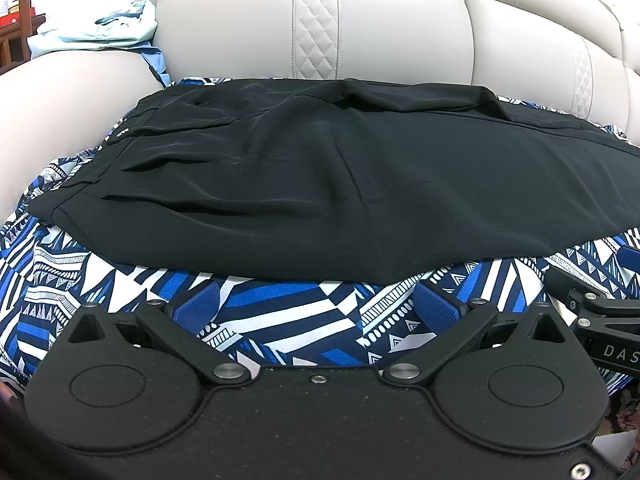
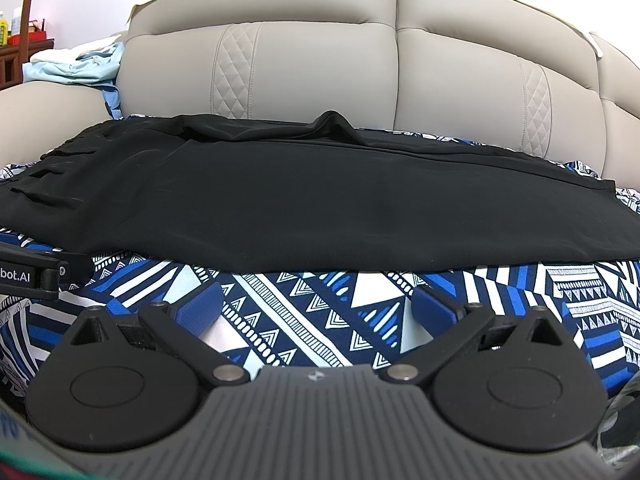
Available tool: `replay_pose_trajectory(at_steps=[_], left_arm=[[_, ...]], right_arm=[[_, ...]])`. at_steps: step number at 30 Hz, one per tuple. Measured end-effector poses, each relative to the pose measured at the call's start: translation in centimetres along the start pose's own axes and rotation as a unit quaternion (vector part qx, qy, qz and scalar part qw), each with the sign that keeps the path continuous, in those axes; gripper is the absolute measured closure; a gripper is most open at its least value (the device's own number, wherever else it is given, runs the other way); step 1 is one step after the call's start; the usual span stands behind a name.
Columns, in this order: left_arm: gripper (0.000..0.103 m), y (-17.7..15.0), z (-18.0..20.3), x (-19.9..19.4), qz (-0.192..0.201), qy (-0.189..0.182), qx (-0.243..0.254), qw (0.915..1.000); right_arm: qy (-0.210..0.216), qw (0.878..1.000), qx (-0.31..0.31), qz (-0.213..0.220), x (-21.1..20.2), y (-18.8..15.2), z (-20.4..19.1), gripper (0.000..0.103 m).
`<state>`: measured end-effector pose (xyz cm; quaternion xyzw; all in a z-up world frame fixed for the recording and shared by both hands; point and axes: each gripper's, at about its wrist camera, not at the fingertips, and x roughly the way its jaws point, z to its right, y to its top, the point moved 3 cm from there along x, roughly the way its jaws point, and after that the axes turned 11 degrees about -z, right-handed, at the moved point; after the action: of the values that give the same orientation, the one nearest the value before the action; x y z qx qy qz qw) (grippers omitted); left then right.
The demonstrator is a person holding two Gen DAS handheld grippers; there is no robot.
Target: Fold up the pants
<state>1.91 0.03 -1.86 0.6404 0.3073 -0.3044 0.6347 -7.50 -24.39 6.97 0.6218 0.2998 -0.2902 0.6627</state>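
Note:
Black pants (image 1: 320,184) lie flat across a blue-and-white patterned cloth (image 1: 280,320) on a sofa seat, waistband to the left, legs running right; they also show in the right wrist view (image 2: 300,204). My left gripper (image 1: 318,306) is open and empty, just in front of the pants' near edge. My right gripper (image 2: 316,304) is open and empty, also in front of the near edge, to the right of the left one. The right gripper's body shows at the right edge of the left wrist view (image 1: 600,320).
A beige quilted sofa backrest (image 2: 320,64) rises behind the pants. Light blue clothes (image 2: 76,66) lie piled on the sofa arm at the far left. A wooden shelf with small items (image 2: 20,40) stands beyond it. The patterned cloth (image 2: 360,312) covers the seat.

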Motion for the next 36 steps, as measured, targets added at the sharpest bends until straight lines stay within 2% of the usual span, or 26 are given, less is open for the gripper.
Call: replay_pose_trajectory(at_steps=[10, 13, 16, 20, 24, 27, 31, 33, 36], left_arm=[[0.000, -0.4, -0.2, -0.1, 0.006, -0.001, -0.002, 1.0000], [0.000, 0.0, -0.2, -0.4, -0.014, 0.003, 0.000, 0.9999], [0.004, 0.8, -1.0, -1.3, -0.029, -0.029, -0.014, 0.9991], [0.001, 3.5, -3.5, -3.7, -0.010, -0.073, -0.046, 0.9962], [0.000, 7.9, -6.4, -3.9, -0.002, -0.080, -0.083, 0.9934], [0.000, 11.7, -8.9, -2.5, -0.010, -0.066, -0.124, 0.9900], [0.000, 16.9, -12.2, 1.1, -0.024, -0.044, -0.186, 0.9813], [0.000, 19.4, -14.0, 3.7, -0.040, -0.031, -0.236, 0.9705], [0.000, 22.7, -16.7, 7.7, -0.073, -0.020, -0.304, 0.9497]], right_arm=[[0.000, 1.000, 0.000, 0.000, 0.0, 0.1, 0.0, 0.000], [-0.006, 1.000, 0.004, -0.015, -0.2, 0.3, 0.0, 0.000], [-0.018, 0.999, 0.014, -0.025, -0.6, 0.7, 0.0, 0.000], [-0.005, 1.000, 0.017, -0.004, -1.9, 2.2, 0.9, 0.000], [0.003, 1.000, 0.014, 0.016, -1.8, 4.8, 1.7, 0.000], [0.010, 1.000, 0.012, 0.025, -0.6, 7.0, 1.8, 0.000], [0.009, 0.999, -0.011, 0.040, 1.6, 9.7, 0.8, 0.000], [-0.002, 0.998, -0.032, 0.045, 3.0, 11.0, 0.1, 0.000], [-0.013, 0.997, -0.059, 0.047, 5.2, 12.5, -0.9, 0.000]])
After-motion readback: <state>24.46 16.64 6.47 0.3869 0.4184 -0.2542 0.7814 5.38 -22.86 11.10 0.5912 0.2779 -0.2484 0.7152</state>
